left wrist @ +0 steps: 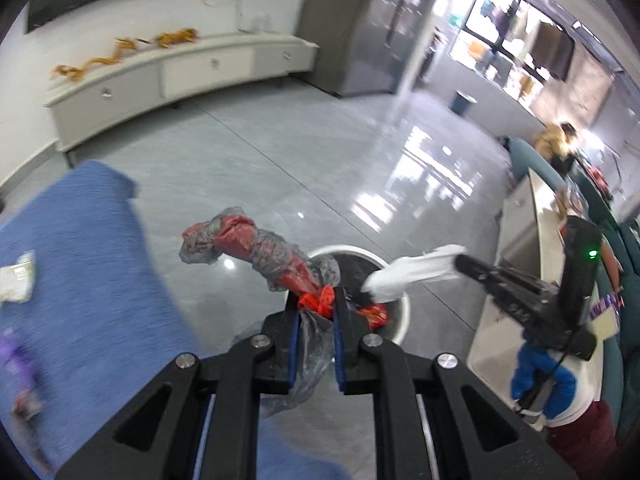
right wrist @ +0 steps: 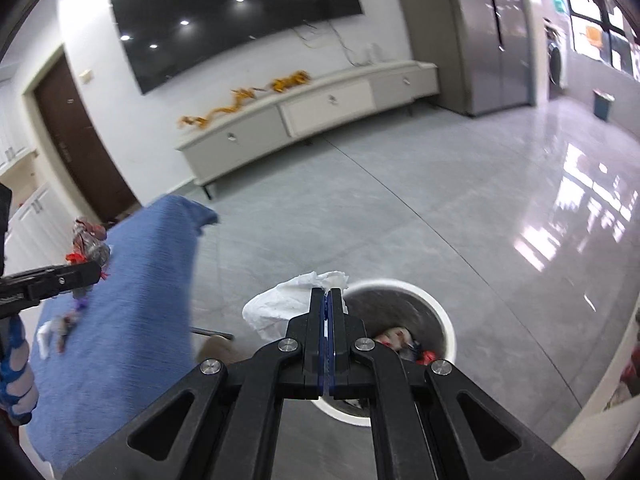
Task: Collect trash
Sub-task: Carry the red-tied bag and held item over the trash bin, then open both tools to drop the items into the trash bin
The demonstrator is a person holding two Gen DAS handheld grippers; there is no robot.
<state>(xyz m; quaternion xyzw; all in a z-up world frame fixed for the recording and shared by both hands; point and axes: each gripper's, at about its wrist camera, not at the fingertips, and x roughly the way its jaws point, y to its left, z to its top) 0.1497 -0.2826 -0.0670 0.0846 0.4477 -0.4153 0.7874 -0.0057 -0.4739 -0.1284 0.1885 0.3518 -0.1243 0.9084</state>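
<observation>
My left gripper [left wrist: 315,296] is shut on a twisted red and clear plastic wrapper [left wrist: 256,250] that sticks out up and to the left, over the near rim of a round white-rimmed trash bin [left wrist: 404,312]. My right gripper [right wrist: 327,292] is shut on a crumpled white tissue [right wrist: 280,306], held at the left rim of the same bin [right wrist: 444,320], which has red and white scraps inside. In the left wrist view the right gripper [left wrist: 460,264] comes in from the right with the tissue [left wrist: 408,276] above the bin. The left gripper [right wrist: 94,272] shows at the left edge of the right wrist view.
A blue cloth-covered surface [left wrist: 80,272] with small scraps [left wrist: 16,280] lies to the left of the bin. Glossy grey floor [right wrist: 440,208] stretches toward a long white cabinet [right wrist: 312,112] below a wall screen [right wrist: 240,20]. A pale counter [left wrist: 516,280] stands to the right; a person [left wrist: 558,142] sits beyond it.
</observation>
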